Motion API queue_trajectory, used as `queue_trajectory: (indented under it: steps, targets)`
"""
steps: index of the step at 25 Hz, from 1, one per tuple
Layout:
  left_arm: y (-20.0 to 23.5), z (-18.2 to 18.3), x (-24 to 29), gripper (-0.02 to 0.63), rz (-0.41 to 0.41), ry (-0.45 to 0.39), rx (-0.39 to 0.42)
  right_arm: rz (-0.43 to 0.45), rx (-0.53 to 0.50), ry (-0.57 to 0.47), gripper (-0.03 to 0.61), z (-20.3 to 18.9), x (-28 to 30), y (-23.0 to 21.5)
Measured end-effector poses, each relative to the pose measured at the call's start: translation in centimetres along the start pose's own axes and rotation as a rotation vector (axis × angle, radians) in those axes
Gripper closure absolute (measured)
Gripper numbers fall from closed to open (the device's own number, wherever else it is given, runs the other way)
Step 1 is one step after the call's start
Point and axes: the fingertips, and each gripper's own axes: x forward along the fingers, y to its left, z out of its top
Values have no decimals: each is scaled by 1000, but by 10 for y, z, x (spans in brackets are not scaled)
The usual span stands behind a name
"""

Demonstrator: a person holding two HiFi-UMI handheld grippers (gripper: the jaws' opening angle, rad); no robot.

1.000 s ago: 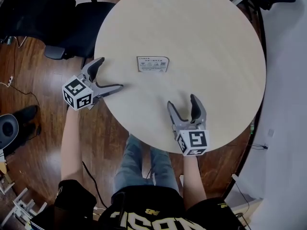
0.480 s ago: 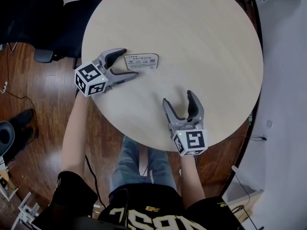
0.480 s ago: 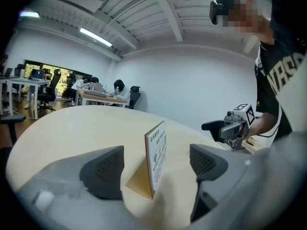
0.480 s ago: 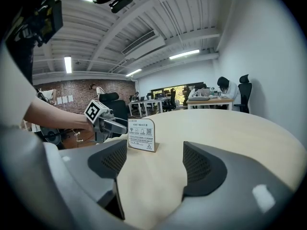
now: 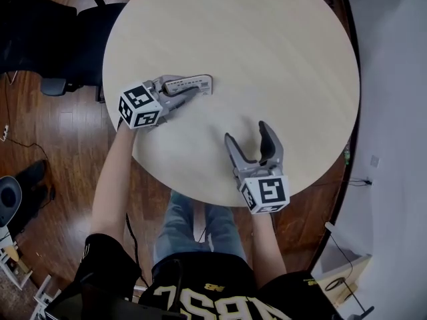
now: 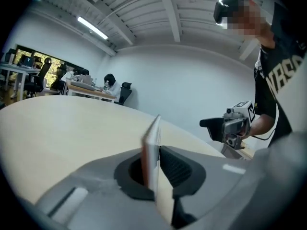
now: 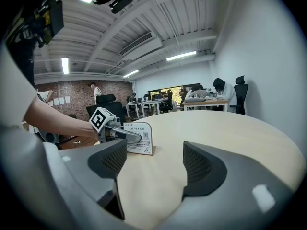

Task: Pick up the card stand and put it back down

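1. The card stand [image 5: 199,83] is on the left part of the round counter [image 5: 267,45], not far from the edge. The right gripper view shows it with its base down on the pale top.
2. The left claw [image 5: 192,91] comes in over the counter's left edge. Its jaws have just been closing with the card stand between them, and they now clamp the stand's left end, one jaw on each face.
3. In the left gripper view the card stand shows edge-on as a thin plate, pinched between the dark pads [image 6: 178,169] and leaning slightly to the right.
4. The right claw [image 5: 247,135] is over the near side of the counter, well apart from the card stand. Its jaws are wide, with only bare counter between them.
5. From the right claw, the stand's printed face is in plain sight, with the left claw's marker cube just beside it.
6. A black chair [image 5: 80,42] stands on the wood floor [image 5: 40,145] beyond the counter's left side.
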Motion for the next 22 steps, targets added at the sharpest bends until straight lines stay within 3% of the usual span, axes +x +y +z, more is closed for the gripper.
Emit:
queue_trajectory:
  steps: [5, 12, 22]
  targets:
    - [-31, 17, 2, 598, -55, -17, -8, 8, -6, -14, 207, 21, -10, 6]
    - [-62, 117, -25, 598, -43, -93, 20, 7, -40, -128, 207, 95, -20, 14]
    - [-147, 265, -118, 597, -55, -155, 95, 65, -53, -306, 207, 230, -72, 47]
